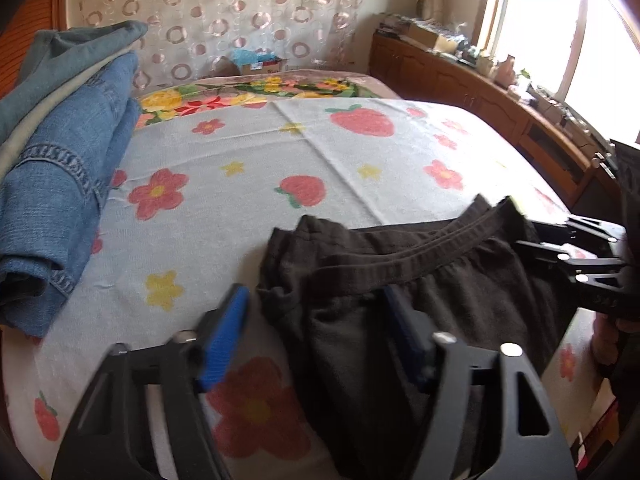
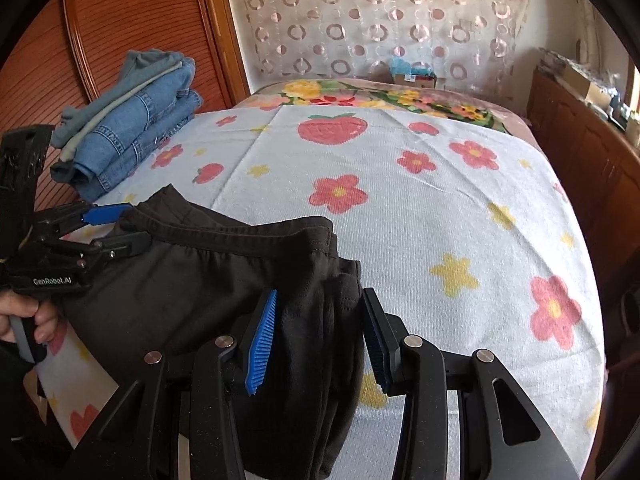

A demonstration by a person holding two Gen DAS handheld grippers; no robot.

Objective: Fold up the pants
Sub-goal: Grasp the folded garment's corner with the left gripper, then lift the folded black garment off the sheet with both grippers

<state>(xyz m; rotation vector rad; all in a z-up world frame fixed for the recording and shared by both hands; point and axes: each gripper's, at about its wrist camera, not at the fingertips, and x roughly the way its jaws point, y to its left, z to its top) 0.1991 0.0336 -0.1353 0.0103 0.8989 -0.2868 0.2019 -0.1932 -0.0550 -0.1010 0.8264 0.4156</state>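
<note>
Dark brown pants (image 1: 420, 300) lie folded on the flowered bed sheet (image 1: 240, 152), waistband toward the far side; they also show in the right wrist view (image 2: 208, 280). My left gripper (image 1: 316, 320) is open, its jaws straddling the left edge of the pants. It shows at the left of the right wrist view (image 2: 116, 228). My right gripper (image 2: 320, 332) is open, jaws around the folded right edge of the pants without pinching. It shows at the right of the left wrist view (image 1: 532, 236).
A stack of folded jeans and grey-blue garments (image 1: 60, 184) lies at the bed's left (image 2: 132, 128). A wooden wardrobe (image 2: 120, 20) stands behind it. A wooden cabinet (image 1: 480, 92) runs along the right under the window. A patterned curtain (image 2: 380, 20) hangs behind.
</note>
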